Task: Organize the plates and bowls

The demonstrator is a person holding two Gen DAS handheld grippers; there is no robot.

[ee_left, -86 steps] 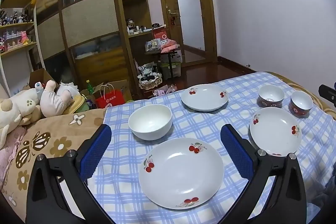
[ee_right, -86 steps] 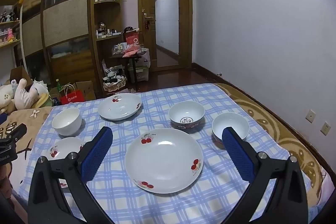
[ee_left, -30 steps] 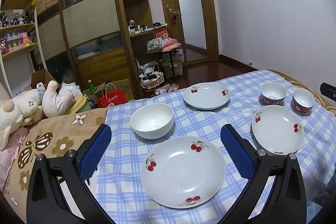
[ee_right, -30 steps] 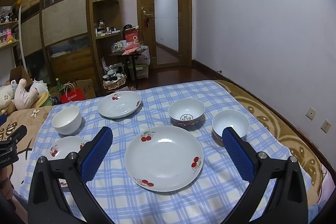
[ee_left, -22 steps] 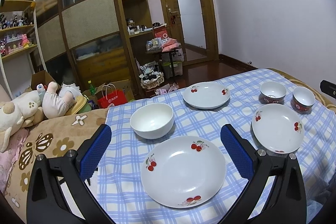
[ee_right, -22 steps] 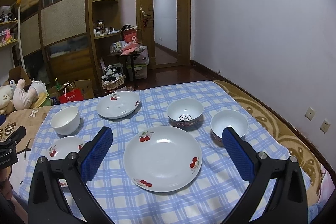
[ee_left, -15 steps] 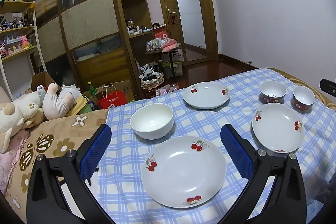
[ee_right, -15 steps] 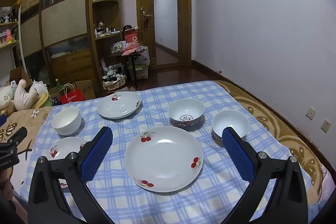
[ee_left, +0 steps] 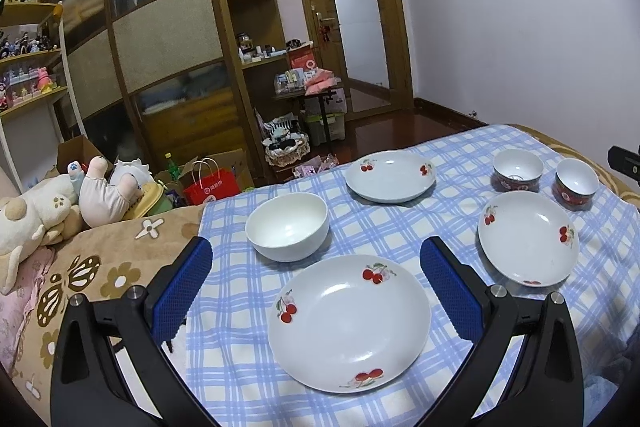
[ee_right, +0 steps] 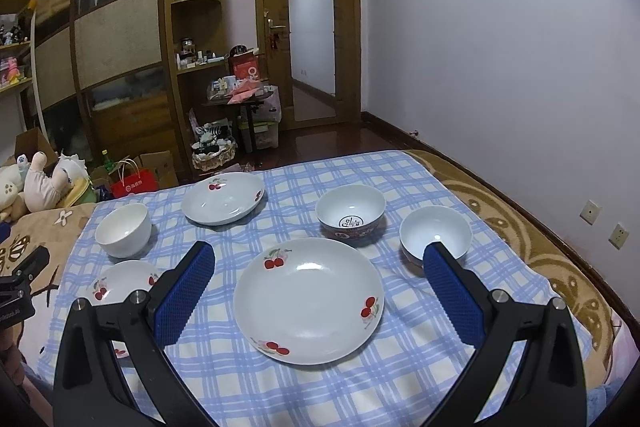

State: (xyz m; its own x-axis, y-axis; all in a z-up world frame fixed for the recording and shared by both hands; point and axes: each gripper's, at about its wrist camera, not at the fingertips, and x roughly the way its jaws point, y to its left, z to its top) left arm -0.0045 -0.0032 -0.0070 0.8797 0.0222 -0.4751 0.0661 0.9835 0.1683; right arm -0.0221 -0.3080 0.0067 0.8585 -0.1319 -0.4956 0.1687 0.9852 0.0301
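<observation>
Six dishes lie apart on a blue checked cloth [ee_left: 360,227] spread over a bed: three cherry-patterned plates and three bowls. The left claw [ee_left: 316,283] hovers with its blue-padded fingers [ee_left: 182,285] spread wide and holding nothing, framing the nearest plate [ee_left: 350,319] from above. Just beyond that plate sits a plain white bowl [ee_left: 287,225], and farther back a second plate [ee_left: 390,175]. To the right in the left wrist view is a third plate [ee_left: 528,238], with two red-sided bowls behind it, the larger bowl [ee_left: 517,170] and the smaller bowl [ee_left: 576,183] side by side but not touching.

The right claw [ee_right: 318,281] is likewise wide open and empty, poised over that third plate [ee_right: 309,299]; its right finger [ee_right: 452,293] overlaps the smaller bowl [ee_right: 435,233] in view. The larger bowl [ee_right: 351,210] shows a printed mark inside its base. Stuffed toys [ee_left: 48,205] rest on the brown butterfly-patterned bedding at the left
</observation>
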